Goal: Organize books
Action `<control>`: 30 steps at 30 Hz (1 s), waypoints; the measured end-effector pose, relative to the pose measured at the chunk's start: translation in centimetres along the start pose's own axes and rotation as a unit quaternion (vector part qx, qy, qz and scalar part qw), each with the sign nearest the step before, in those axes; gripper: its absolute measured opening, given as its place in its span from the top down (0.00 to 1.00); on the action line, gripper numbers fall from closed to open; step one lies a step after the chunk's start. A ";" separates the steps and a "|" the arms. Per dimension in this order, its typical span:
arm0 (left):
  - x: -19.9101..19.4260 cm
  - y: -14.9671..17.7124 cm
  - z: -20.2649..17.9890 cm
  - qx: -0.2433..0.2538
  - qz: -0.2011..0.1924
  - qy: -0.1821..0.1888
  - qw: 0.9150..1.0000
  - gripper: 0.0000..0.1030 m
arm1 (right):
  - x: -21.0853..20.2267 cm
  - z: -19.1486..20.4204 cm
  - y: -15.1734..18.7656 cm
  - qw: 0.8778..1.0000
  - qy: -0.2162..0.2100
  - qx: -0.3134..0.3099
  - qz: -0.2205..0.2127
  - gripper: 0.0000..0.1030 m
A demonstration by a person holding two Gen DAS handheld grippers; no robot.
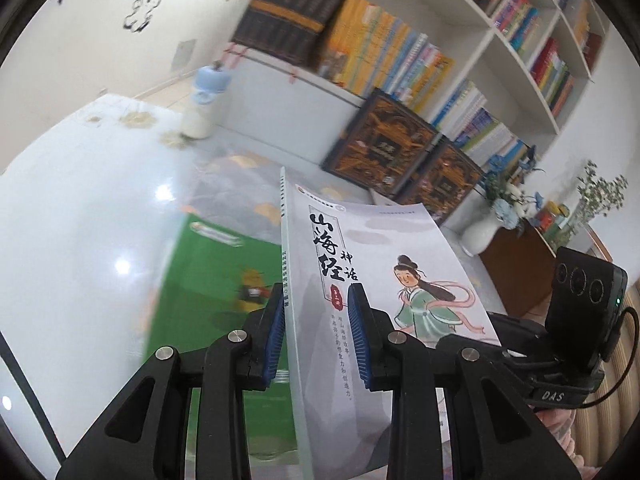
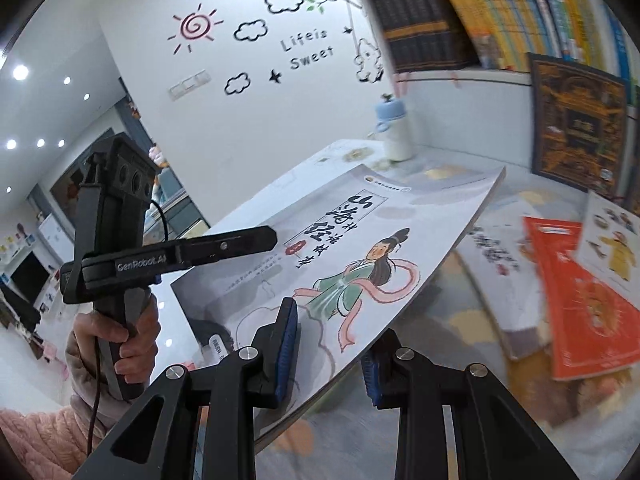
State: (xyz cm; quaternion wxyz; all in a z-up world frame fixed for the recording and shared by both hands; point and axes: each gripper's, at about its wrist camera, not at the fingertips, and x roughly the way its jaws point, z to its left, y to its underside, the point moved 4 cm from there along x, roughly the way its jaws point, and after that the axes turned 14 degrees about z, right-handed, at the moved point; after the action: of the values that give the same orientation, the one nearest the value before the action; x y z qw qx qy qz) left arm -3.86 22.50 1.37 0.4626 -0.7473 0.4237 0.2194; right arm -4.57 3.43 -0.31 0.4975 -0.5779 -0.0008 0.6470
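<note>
The jaws of the left gripper [image 1: 318, 334] are nearly closed, their blue pads pinching the spine edge of a thin grey-white paperback [image 1: 368, 264] that stands almost edge-on between them, its cover with the robed figure fanning out to the right of the jaws; below and to the left of them a green book [image 1: 224, 264] lies on the tabletop [image 1: 80, 220]. From the right wrist, the jaws of the right gripper [image 2: 328, 350] are likewise nearly closed on the paperback's near long edge, and the cover slopes up and away from them, clear of the tabletop. To their right lie an orange book [image 2: 580, 312] and others. The paperback looks light, floppy and glossy, likely to sag or slip; gripping near the spine, where it is stiffest, seems safest.
</note>
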 end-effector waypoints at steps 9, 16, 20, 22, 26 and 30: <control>0.5 1.1 5.5 -0.029 0.014 -0.034 0.999 0.74 | 6.1 1.9 -1.0 0.999 -0.013 -0.007 0.037 0.73; 2.6 2.5 7.7 -0.044 0.042 -0.058 0.996 0.74 | 9.2 1.3 -0.7 0.997 -0.023 0.009 0.077 0.73; 2.6 2.8 7.8 -0.042 0.035 -0.069 0.996 0.74 | 10.0 1.2 -0.3 0.996 -0.028 0.012 0.088 0.73; 2.6 2.8 7.7 -0.040 0.037 -0.072 0.996 0.74 | 10.2 0.9 -0.1 0.995 -0.030 0.016 0.092 0.73; 2.0 2.9 7.3 -0.031 0.023 -0.160 0.986 0.71 | 10.6 0.6 0.0 0.992 -0.037 0.024 0.115 0.68; 1.1 2.9 6.4 -0.027 0.011 -0.179 0.983 0.61 | 10.9 0.1 -0.3 0.983 -0.091 0.072 0.145 0.43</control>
State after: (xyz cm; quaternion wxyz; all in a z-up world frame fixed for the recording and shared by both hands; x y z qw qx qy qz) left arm -5.25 27.04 -3.94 0.5081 -0.7032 0.3361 0.3666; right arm -2.66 10.64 -8.28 0.4367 -0.4737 0.0841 0.7601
